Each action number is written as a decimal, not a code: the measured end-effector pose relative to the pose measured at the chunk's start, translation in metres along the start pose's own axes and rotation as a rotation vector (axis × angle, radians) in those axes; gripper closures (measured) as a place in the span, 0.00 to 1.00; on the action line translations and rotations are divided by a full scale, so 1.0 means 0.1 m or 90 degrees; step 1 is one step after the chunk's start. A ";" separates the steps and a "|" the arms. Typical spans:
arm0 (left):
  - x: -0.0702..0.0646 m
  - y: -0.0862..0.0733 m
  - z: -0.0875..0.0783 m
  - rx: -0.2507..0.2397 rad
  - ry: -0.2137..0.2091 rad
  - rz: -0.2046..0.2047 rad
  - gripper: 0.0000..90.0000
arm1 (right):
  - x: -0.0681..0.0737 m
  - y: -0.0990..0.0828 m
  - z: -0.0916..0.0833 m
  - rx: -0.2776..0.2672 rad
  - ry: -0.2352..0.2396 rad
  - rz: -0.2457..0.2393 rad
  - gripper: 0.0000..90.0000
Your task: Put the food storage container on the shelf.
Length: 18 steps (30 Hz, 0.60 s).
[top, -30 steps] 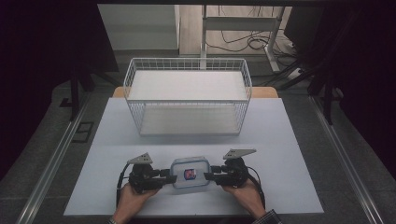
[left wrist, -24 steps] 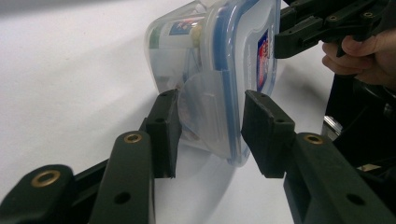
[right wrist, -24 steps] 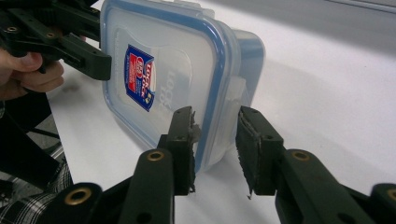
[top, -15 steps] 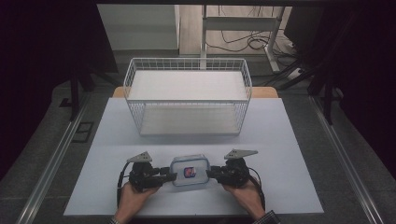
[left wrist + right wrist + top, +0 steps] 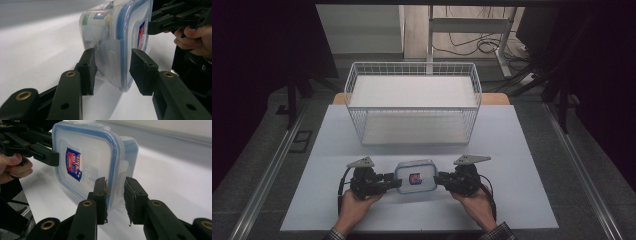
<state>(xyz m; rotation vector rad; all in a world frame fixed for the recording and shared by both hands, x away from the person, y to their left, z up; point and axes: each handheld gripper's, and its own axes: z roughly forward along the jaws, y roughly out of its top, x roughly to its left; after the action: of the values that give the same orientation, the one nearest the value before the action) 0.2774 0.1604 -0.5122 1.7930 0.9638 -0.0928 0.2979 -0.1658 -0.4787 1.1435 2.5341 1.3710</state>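
Clear container (image 5: pixel 414 176) with blue-rimmed lid and red-and-blue "lock"-type label, lettering mostly illegible, between both grippers. Left gripper (image 5: pixel 113 68) straddles its side latch, jaws apart; right gripper (image 5: pixel 115 195) pinches the opposite latch.
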 end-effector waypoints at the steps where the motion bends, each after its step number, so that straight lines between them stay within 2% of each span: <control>1: 0.00 0.03 -0.01 -0.001 0.001 0.001 0.63 | 0.00 0.03 -0.01 -0.002 -0.001 -0.001 0.79; 5: -0.01 0.15 -0.03 -0.011 0.010 0.003 0.62 | -0.02 0.14 -0.04 -0.002 0.004 -0.003 0.79; 11: 0.02 0.32 -0.06 -0.028 -0.009 -0.023 0.62 | 0.00 0.37 -0.11 -0.009 -0.014 -0.022 0.78; 18: 0.03 0.54 -0.15 -0.041 -0.011 -0.027 0.61 | -0.01 0.62 -0.19 -0.025 -0.007 -0.005 0.79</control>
<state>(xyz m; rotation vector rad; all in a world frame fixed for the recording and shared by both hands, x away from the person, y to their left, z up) 0.3092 0.1672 -0.4664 1.7110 0.9822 -0.1018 0.3280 -0.1589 -0.4217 1.1303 2.4901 1.4014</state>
